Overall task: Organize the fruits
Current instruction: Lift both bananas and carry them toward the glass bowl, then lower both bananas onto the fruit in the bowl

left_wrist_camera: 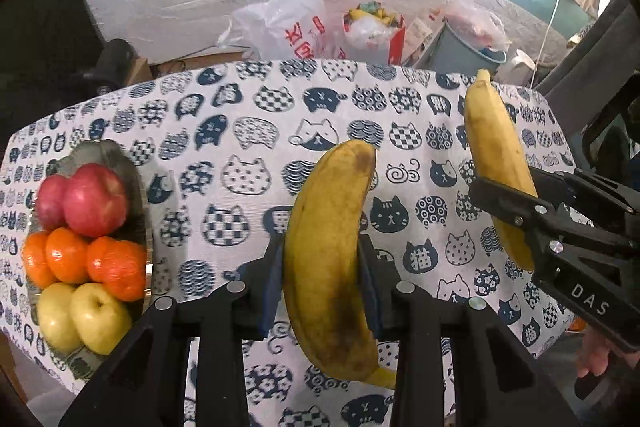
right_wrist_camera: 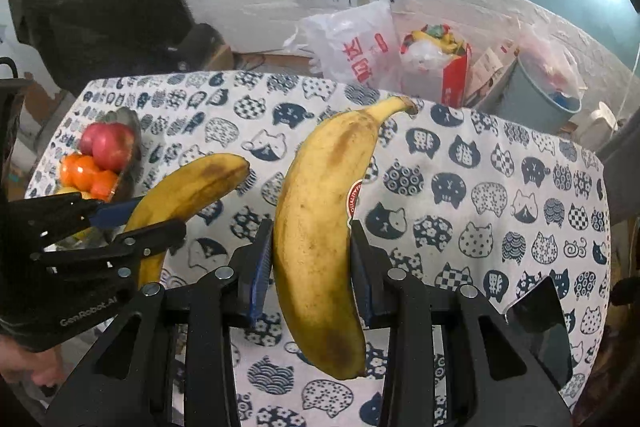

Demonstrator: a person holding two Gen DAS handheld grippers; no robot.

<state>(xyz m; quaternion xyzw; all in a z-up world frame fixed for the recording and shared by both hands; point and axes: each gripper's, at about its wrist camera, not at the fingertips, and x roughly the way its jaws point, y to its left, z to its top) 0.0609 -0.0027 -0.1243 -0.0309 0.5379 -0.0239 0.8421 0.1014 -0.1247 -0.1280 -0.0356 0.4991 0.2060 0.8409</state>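
Meanwhile, the tray of apples and oranges sat at the cat-print tablecloth's left edge, the left gripper clenched a bruised banana above the cloth, and beside it the right gripper clasped a stickered banana aloft.

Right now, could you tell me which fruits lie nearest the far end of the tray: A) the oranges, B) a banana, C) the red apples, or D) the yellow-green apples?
C: on the tray the red apples sit farthest away, the oranges in the middle, the yellow-green apples nearest; each banana is held in a gripper.
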